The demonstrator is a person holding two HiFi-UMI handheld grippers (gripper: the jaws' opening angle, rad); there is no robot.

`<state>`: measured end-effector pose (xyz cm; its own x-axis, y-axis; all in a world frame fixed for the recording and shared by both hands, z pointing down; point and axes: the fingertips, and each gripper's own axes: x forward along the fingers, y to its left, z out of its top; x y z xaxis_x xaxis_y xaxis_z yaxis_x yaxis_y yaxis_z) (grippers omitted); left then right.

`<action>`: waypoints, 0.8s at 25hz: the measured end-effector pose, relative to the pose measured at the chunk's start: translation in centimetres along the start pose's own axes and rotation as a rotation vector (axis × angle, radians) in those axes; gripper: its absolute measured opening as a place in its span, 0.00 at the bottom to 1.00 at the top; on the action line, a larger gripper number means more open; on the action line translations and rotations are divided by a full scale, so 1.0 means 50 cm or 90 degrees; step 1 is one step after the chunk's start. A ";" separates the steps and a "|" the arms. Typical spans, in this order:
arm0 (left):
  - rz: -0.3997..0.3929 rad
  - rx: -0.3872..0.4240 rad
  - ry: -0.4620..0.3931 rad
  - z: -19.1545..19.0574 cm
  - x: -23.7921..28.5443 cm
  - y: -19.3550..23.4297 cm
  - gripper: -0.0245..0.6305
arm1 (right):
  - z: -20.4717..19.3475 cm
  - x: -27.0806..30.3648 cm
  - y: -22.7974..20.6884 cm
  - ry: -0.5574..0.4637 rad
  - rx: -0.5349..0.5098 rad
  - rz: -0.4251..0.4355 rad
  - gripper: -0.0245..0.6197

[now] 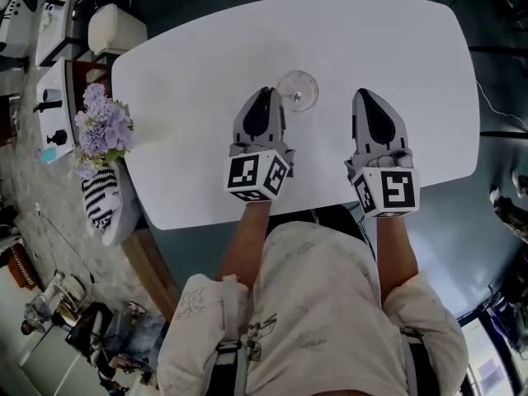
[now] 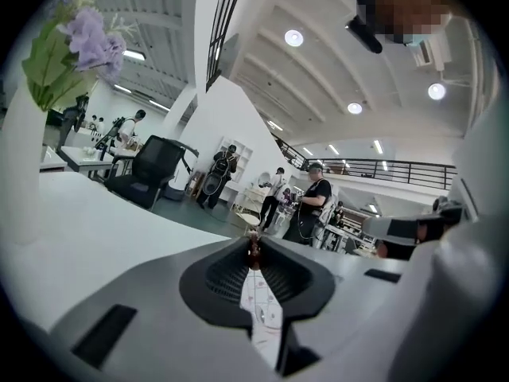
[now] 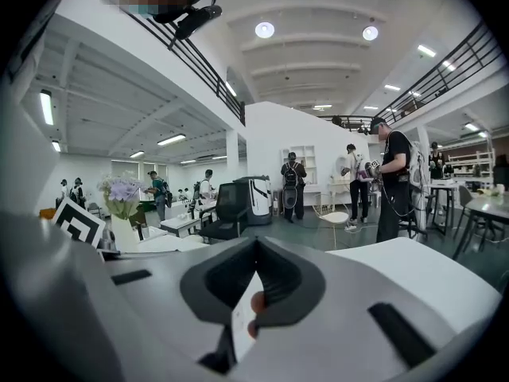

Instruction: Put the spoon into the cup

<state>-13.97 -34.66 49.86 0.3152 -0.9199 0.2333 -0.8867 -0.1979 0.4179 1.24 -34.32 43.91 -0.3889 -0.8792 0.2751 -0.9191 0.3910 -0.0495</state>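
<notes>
A clear glass cup (image 1: pixel 297 89) stands near the middle of the white table (image 1: pixel 371 40). No spoon shows in any view. My left gripper (image 1: pixel 265 94) hovers over the table just left of the cup, its tip close to the rim. Its jaws meet at the tip (image 2: pixel 253 243) with nothing between them. My right gripper (image 1: pixel 364 95) is held to the right of the cup, a short way off. Its jaws also meet at the tip (image 3: pixel 256 241) and hold nothing. The cup does not appear in either gripper view.
A white vase of purple flowers (image 1: pixel 103 130) stands at the table's left edge; the vase (image 2: pixel 20 165) is also in the left gripper view, and its flowers (image 3: pixel 123 189) show in the right gripper view. A striped cushion (image 1: pixel 103 200) lies below that edge. People and office chairs are far behind the table.
</notes>
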 end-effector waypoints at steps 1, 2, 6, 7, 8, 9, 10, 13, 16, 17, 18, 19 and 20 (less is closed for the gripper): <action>0.002 -0.008 0.005 -0.009 0.005 0.007 0.10 | -0.005 0.006 0.001 0.006 0.001 -0.001 0.03; 0.004 -0.016 0.010 -0.018 0.009 0.015 0.10 | -0.010 0.012 0.001 0.012 0.002 -0.001 0.03; 0.007 -0.045 0.026 -0.052 0.024 0.039 0.10 | -0.029 0.033 0.007 0.026 0.002 -0.001 0.03; 0.006 -0.048 0.029 -0.058 0.027 0.041 0.10 | -0.032 0.036 0.009 0.029 0.002 -0.001 0.03; 0.004 -0.051 0.032 -0.063 0.029 0.043 0.10 | -0.035 0.040 0.011 0.032 0.002 0.000 0.03; 0.002 -0.054 0.034 -0.067 0.032 0.044 0.10 | -0.038 0.043 0.013 0.034 0.002 0.001 0.03; 0.000 -0.056 0.035 -0.071 0.035 0.044 0.10 | -0.041 0.045 0.014 0.037 0.001 0.001 0.03; -0.003 -0.049 0.042 -0.082 0.042 0.043 0.10 | -0.050 0.053 0.015 0.043 0.002 0.001 0.03; -0.004 -0.033 0.053 -0.093 0.047 0.038 0.10 | -0.052 0.054 0.015 0.046 0.002 0.000 0.03; -0.003 -0.028 0.056 -0.096 0.048 0.037 0.10 | -0.052 0.054 0.015 0.046 0.002 0.000 0.03; -0.002 -0.024 0.058 -0.098 0.049 0.037 0.10 | -0.052 0.055 0.016 0.046 0.003 0.000 0.03; -0.002 -0.020 0.059 -0.099 0.049 0.038 0.10 | -0.053 0.055 0.016 0.046 0.003 0.000 0.03; -0.002 -0.013 0.059 -0.100 0.050 0.037 0.10 | -0.055 0.055 0.015 0.046 0.004 0.001 0.03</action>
<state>-13.15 -35.63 55.62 0.3492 -0.8835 0.3122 -0.8786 -0.1929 0.4369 -0.36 -35.70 47.25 -0.3843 -0.8569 0.3437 -0.9191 0.3901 -0.0550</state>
